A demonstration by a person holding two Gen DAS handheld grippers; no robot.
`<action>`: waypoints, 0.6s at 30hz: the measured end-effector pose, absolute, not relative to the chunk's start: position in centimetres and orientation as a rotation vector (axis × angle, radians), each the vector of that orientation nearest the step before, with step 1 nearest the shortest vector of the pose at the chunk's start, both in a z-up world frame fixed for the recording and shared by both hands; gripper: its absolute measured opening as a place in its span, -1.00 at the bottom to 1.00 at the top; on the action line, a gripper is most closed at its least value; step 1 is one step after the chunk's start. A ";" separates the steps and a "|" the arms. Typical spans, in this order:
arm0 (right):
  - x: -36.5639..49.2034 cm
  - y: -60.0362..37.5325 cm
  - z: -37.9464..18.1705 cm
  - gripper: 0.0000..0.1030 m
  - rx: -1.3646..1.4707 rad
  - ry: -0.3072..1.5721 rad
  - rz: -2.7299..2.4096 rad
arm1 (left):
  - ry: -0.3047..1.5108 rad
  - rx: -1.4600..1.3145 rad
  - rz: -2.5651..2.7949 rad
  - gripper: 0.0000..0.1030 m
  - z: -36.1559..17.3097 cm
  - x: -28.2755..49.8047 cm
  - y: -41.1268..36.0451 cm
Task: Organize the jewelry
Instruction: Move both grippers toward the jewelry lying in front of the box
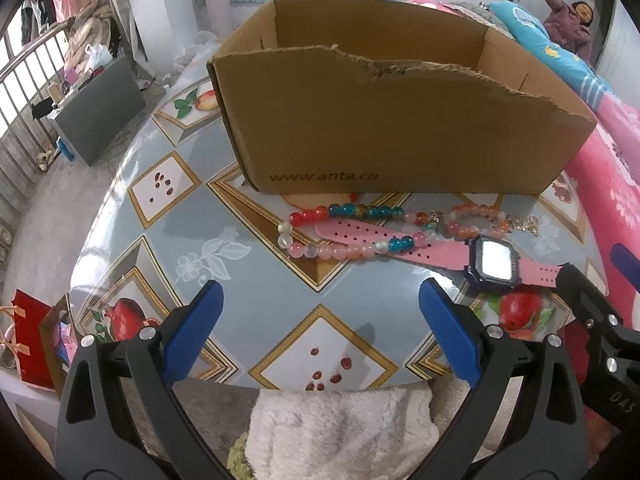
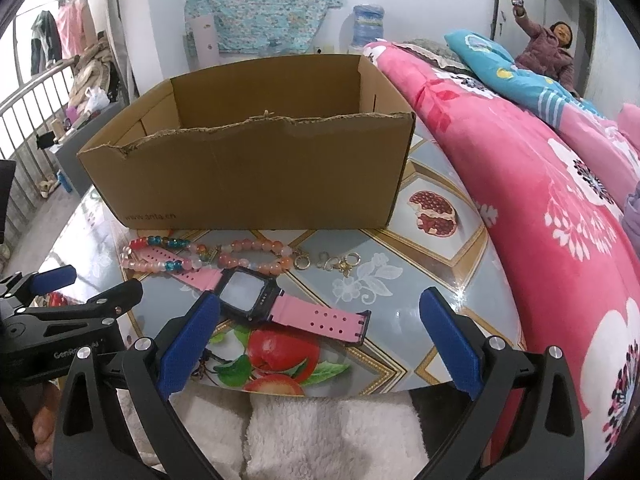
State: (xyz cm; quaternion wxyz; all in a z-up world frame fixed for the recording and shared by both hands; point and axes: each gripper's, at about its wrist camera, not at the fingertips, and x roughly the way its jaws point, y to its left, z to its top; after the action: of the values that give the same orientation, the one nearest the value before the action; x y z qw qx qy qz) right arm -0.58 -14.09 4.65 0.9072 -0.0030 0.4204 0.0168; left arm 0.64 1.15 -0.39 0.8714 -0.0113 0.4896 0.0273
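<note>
- Jewelry is laid in a row on the counter (image 1: 248,216), just in front of the near wall of an open cardboard box (image 1: 400,136), which is seen at twelve o'clock in both views.
- A multicoloured bead bracelet (image 1: 320,232) of red, teal, pink and clear beads is seen at the left end of the row, draped over one strap of a pink watch (image 1: 490,262).
- A peach bead bracelet (image 2: 260,256) is placed beside it, toward three o'clock, touching the watch's dark square case.
- Small gold rings and clasps (image 2: 332,262) are found at the right end of the row, apart from the watch.
- In the right wrist view the watch is seen face up, its free strap stretched toward four o'clock over a printed apple.
- The left tool (image 1: 320,332) is held spread wide above bare tablecloth; nothing is gripped, and the watch is seen past its right finger at two o'clock.
- The right tool (image 2: 320,334) is likewise spread wide and empty, the watch case lying just beyond its left finger at eleven o'clock.
- A pink floral blanket (image 2: 540,200) is seen on a bed at three o'clock of the counter.
- A white fluffy cloth (image 2: 328,436) is visible below the counter's near edge at six o'clock.
</note>
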 end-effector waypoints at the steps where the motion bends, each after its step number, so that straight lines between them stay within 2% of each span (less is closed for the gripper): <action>1: -0.6 -14.1 4.5 0.89 -0.007 0.866 0.036 | 1.029 -0.022 0.054 0.84 -0.5 0.8 1.2; 18: 0.6 -14.8 5.0 0.90 -0.053 0.799 0.062 | 0.992 0.000 0.040 0.84 -0.7 1.9 1.9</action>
State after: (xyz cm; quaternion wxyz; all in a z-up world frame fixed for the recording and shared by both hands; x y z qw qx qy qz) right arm 0.57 -14.81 4.98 0.9205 -0.0259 0.3888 0.0304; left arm 1.90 1.92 -0.72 0.8793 0.0000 0.4759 0.0190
